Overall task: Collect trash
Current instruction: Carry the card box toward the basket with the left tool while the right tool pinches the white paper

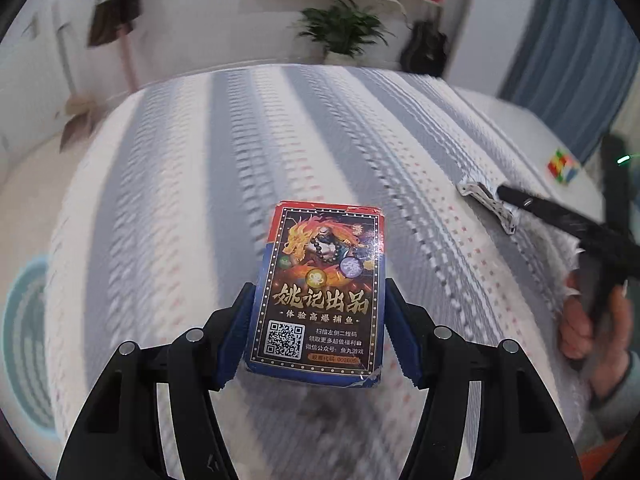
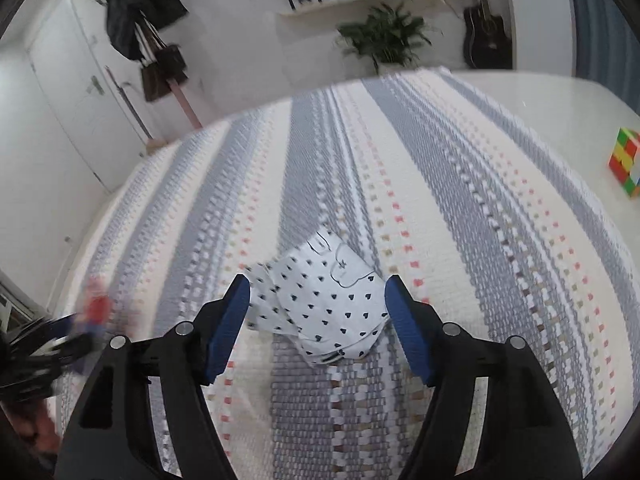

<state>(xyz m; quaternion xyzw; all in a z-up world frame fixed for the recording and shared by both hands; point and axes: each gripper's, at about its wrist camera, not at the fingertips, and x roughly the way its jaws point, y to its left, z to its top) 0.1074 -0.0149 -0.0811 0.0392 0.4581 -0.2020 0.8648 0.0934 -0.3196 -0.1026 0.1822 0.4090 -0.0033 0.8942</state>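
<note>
Left gripper [image 1: 320, 320]: closed on a card box [image 1: 320, 288], its blue pads pressing the box's two long sides; it points forward over the table, held level above the cloth.
Right gripper [image 2: 318, 316]: jaws wide, one on each side of a crumpled paper [image 2: 324, 304]; whether the pads touch it cannot be told. It tilts down toward the cloth.
Right hand [image 1: 588, 320]: seen from the left wrist view at the far right edge, wrapped around the black handle, with a grey sleeve below it.
Card box: upright in the left grip, lifted off the cloth. Red top band, blue lower band, dark front panel with a golden dragon, gold Chinese lettering and a square scan code at the lower left. Its bottom corner is torn and dented.
Crumpled paper: white with small dark hearts and a thin line drawing, folded in loose layers. It lies on the cloth in the near middle of the table, between the right jaws.
Tablecloth [image 2: 440, 208]: woven, in grey and cream stripes with rows of red and tan dots, covering most of the table.
Puzzle cube [image 2: 625, 166]: many-coloured, on bare white tabletop at the far right, well apart from the paper.
Background: a potted plant [image 1: 344, 32] by the white wall, beyond the far edge of the table.
</note>
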